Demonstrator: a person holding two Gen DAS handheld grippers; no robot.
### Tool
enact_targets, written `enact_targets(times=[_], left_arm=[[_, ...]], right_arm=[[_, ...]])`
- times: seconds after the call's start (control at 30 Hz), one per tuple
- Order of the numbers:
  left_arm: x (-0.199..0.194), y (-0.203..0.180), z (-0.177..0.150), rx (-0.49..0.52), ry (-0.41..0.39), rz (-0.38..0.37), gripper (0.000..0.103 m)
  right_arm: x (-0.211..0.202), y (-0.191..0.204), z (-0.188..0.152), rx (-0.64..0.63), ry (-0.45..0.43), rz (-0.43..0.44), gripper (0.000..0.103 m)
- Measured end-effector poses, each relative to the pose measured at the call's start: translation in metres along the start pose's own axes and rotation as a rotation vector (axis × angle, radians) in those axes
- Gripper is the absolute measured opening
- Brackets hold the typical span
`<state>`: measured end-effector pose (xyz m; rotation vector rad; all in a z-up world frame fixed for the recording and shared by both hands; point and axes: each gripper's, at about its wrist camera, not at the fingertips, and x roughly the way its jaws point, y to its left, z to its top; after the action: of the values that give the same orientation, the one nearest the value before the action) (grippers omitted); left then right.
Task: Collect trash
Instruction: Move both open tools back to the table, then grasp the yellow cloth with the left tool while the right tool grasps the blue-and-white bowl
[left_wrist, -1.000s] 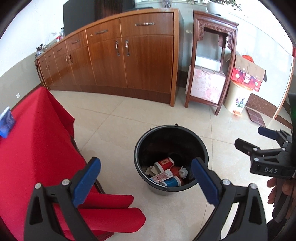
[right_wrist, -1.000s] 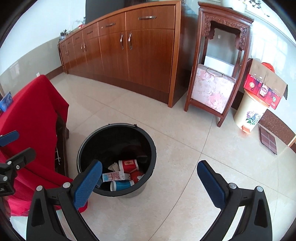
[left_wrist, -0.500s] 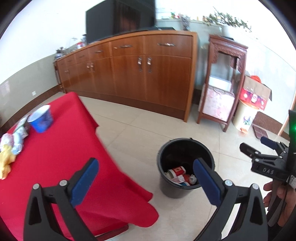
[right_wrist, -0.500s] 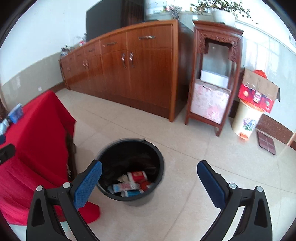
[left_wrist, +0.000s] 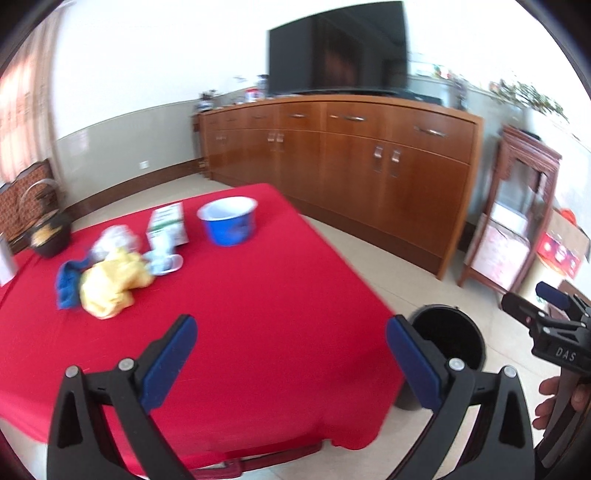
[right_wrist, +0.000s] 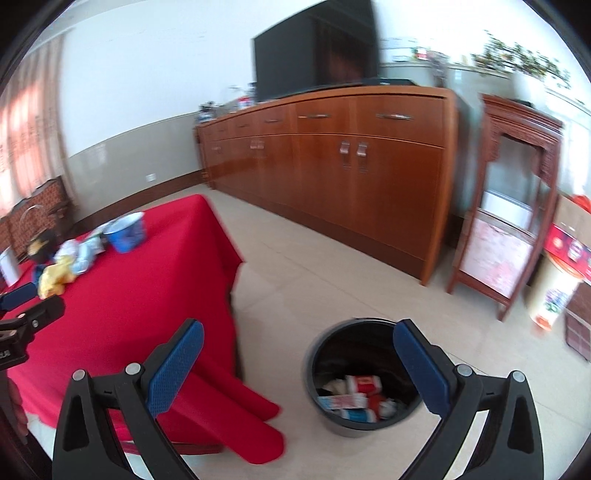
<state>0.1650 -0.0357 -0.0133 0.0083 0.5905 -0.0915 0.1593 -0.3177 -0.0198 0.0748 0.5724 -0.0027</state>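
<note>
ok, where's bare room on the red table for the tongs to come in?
Free: the near half of the red tablecloth, from the yellow cloth to the front edge, and right of the blue bowl. Crowded: the far-left cluster around the carton.

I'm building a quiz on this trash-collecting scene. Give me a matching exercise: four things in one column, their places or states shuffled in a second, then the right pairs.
Things:
1. blue bowl
2. yellow cloth
3. black bin
4. left gripper

Places or states:
A. on the floor, trash inside
B. open, holding nothing
C. upright on the red tablecloth, nearest the wooden cabinet
D. crumpled on the tablecloth beside a blue rag

Pairs: 1-C, 2-D, 3-A, 4-B
</note>
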Motion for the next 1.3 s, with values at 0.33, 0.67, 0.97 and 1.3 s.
enact_targets(times=[0.33,0.67,0.97,1.3], left_arm=[[-0.02,0.096,-0.016,-0.11,-0.014,0.185,0.102],[-0.002,0.16,-0.015,-0.181,0.004,0.273,0.102],[0.045,0.186,0.003,-0.222,0.063,0.229,0.092],[0.1,0.201,0.019,-0.25,0.163,0.212,0.088]], right_arm=[[0.021,0.108,0.012,-0.148,0.042,0.177,0.103],[0.055,0.191,0.024,-0.277,0.096,0.276,0.103],[0.107,0.239,0.051,-0.302,0.132,0.31,0.103],[0.177,0.272,0.079,-0.287,0.205,0.319,0.103]])
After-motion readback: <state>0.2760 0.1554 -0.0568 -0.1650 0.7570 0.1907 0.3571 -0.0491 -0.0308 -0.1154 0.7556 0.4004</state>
